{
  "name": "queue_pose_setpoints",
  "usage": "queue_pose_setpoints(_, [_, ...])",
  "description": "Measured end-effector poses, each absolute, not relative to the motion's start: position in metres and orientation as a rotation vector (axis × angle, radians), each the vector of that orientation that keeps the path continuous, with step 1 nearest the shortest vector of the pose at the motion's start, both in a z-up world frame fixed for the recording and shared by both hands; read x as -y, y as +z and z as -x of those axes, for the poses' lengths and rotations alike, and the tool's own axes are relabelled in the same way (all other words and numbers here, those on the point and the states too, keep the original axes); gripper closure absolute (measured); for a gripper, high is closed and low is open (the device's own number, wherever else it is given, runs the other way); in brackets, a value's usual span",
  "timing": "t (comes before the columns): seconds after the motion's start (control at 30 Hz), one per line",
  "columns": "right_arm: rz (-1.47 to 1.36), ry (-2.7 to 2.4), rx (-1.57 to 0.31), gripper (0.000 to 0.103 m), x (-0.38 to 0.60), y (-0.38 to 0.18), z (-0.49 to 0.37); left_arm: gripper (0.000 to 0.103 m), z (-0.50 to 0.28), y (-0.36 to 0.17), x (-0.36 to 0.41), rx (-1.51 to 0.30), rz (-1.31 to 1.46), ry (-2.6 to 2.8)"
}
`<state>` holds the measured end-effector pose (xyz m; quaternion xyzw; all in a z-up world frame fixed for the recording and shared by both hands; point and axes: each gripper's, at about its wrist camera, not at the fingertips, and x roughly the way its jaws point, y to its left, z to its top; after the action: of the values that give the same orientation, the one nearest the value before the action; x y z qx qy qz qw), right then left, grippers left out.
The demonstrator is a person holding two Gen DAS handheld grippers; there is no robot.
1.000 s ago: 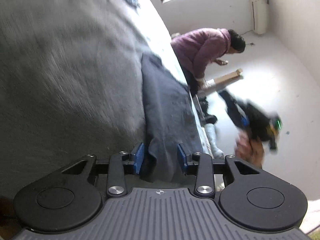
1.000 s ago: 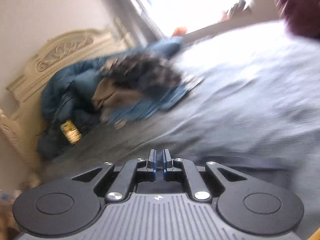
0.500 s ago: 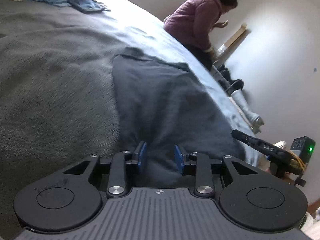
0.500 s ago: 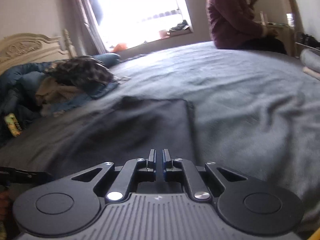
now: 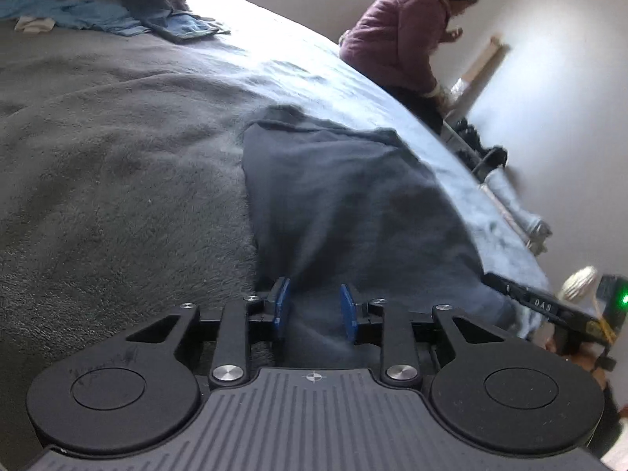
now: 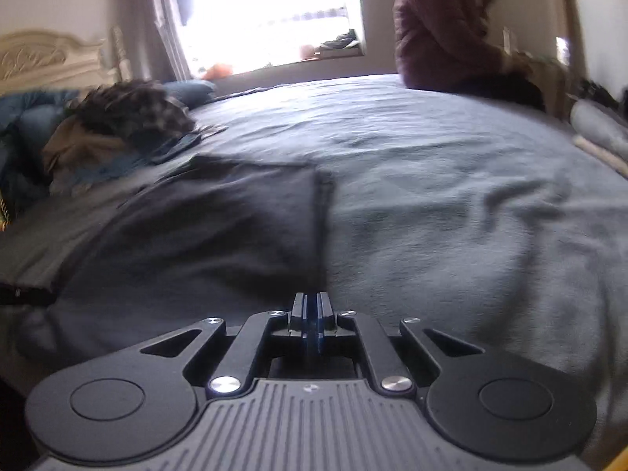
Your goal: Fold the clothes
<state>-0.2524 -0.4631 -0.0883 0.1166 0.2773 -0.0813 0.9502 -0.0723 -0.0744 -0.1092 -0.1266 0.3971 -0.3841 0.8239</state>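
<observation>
Two grippers sit at the near edge of a dark garment lying flat on the grey bed. Left gripper: jaws apart, garment fabric between them. Right gripper: jaws together at the garment's right edge; whether fabric is pinched cannot be told.

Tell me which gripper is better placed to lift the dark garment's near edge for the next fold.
Left: the left gripper has the dark garment between its parted fingers. The right gripper is shut at the garment's side edge.
</observation>
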Motion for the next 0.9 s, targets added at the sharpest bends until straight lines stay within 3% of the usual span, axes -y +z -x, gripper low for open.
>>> queue_pose_setpoints(0.23, [-0.174,-0.034,-0.471,0.095,0.461,-0.045,0.221,0.07,0.052,-0.073,0.11,-0.725,0.176,-0.89])
queue_pose_setpoints(0.47, [-0.268,0.003,-0.636,0.095,0.457,-0.091,0.141,0.07,0.0,-0.116,0.155,-0.848,0.174,-0.848])
queue_pose_setpoints(0.57, [-0.383,0.017,-0.652,0.096,0.476,-0.093,0.146,0.07,-0.002,-0.108,0.15,-0.849,0.184,-0.851])
queue_pose_setpoints(0.67, [-0.337,-0.013,-0.621,0.089,0.478,-0.073,0.154,0.069,0.002,-0.095,0.146,-0.814,0.188,-0.861])
queue_pose_setpoints(0.8, [-0.351,0.012,-0.589,0.089,0.483,-0.063,0.132,0.069,-0.009,-0.086,0.162,-0.787,0.21,-0.887])
queue_pose_setpoints(0.9, [-0.357,-0.005,-0.626,0.089,0.488,-0.074,0.108,0.069,-0.017,-0.088,0.191,-0.756,0.09,-0.868])
